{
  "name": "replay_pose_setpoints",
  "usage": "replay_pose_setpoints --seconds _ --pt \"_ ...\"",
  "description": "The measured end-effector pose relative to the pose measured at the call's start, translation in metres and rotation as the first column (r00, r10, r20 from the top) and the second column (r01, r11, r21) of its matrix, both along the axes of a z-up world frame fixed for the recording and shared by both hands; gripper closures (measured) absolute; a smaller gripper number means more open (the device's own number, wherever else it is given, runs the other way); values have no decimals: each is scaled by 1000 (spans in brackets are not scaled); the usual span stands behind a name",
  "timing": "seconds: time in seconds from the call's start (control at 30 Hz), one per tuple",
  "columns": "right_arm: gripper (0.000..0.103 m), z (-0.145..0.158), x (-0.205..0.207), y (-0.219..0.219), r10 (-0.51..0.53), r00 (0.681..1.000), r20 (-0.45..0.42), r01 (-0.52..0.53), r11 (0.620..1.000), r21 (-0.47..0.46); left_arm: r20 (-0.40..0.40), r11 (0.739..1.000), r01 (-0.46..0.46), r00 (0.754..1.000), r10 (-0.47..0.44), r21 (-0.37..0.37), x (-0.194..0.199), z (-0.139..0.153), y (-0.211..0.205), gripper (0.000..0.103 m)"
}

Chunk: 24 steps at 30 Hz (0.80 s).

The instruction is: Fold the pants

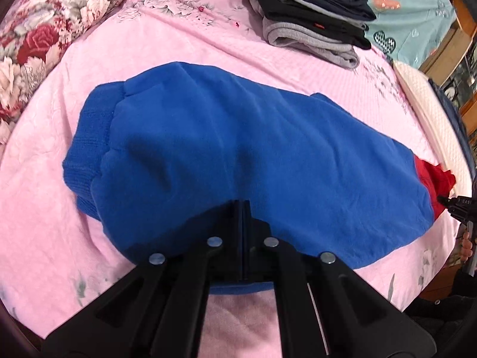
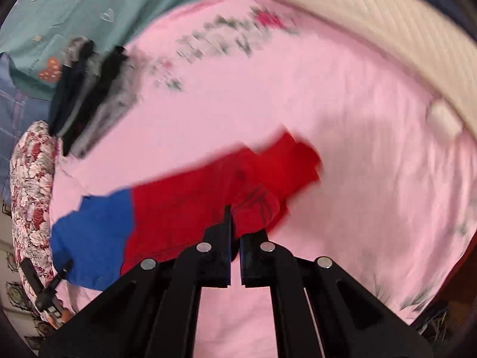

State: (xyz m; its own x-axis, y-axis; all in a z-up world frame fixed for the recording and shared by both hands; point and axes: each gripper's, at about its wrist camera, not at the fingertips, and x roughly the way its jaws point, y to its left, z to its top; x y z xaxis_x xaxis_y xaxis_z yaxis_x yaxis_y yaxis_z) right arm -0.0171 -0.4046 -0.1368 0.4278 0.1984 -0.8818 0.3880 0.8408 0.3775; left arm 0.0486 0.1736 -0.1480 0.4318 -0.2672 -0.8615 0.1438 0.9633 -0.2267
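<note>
Left hand-held gripper [image 1: 244, 205] clamped shut, angled down; right hand-held gripper [image 2: 235, 223] likewise.

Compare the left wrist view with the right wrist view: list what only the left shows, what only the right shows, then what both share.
Only the left wrist view: the pants' blue ribbed cuffs and the left gripper shut on the blue fabric.

Only the right wrist view: most of the pants' red section, blurred, with the right gripper shut on it.

Both: the pink bedsheet, the folded dark and grey clothes stack, the floral pillow and the teal blanket.
</note>
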Motion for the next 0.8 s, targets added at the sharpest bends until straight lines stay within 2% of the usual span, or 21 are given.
replay_pose_setpoints --seconds 0.03,0.07,0.1,0.13,0.17,0.23,0.33,0.4,0.47,0.5,0.6,0.63,0.67,0.7,0.8 --pt "94 -10 -5 -2 1 1000 -9 0 1000 22 1 1000 3 1000 -3 18 -2 2 -2 101" --pt "93 -12 -10 -5 -1 1000 29 -1 999 46 6 999 5 1000 -5 35 -7 6 -3 101" --pt "84 -9 -13 -8 7 999 41 -9 998 57 13 999 8 1000 -9 44 -11 10 -4 100" --pt "69 -4 -16 -10 5 999 41 -6 999 43 29 999 9 1000 -11 51 -18 15 -6 95" --pt "64 4 -18 -13 -4 998 57 3 1000 14 42 999 9 999 -11 50 -22 19 -6 86" --pt "61 15 -15 -22 0 996 93 2 1000 -18 72 999 12 997 -15 33 -31 30 -11 75" --pt "60 10 0 -36 2 996 88 -2 1000 5 94 1000 27 995 -27 8 -33 42 -24 74" --pt "60 2 11 -42 11 997 71 -13 1000 28 98 997 61 994 -56 -47 -32 49 -36 73" --pt "47 -9 24 -45 22 999 44 -24 999 24 77 985 117 991 -107 -128 -29 48 -51 69" --pt "36 -14 28 -46 24 999 27 -25 1000 15 65 981 136 990 -128 -137 -27 44 -59 69" --pt "32 -15 33 -47 24 998 52 -26 999 27 9 983 163 987 -162 -87 -19 23 -83 69" --pt "39 -16 34 -49 24 995 97 -32 996 82 -14 983 165 986 -167 -84 -16 16 -86 70" --pt "52 -16 34 -50 32 990 137 -50 991 128 -34 984 162 986 -164 -73 -14 7 -90 70" --pt "83 -19 36 -50 52 985 163 -83 978 189 -11 985 159 987 -160 -61 -17 7 -91 69" --pt "84 -7 27 -45 26 984 178 -51 989 139 7 985 171 985 -171 -17 -25 8 -96 69"
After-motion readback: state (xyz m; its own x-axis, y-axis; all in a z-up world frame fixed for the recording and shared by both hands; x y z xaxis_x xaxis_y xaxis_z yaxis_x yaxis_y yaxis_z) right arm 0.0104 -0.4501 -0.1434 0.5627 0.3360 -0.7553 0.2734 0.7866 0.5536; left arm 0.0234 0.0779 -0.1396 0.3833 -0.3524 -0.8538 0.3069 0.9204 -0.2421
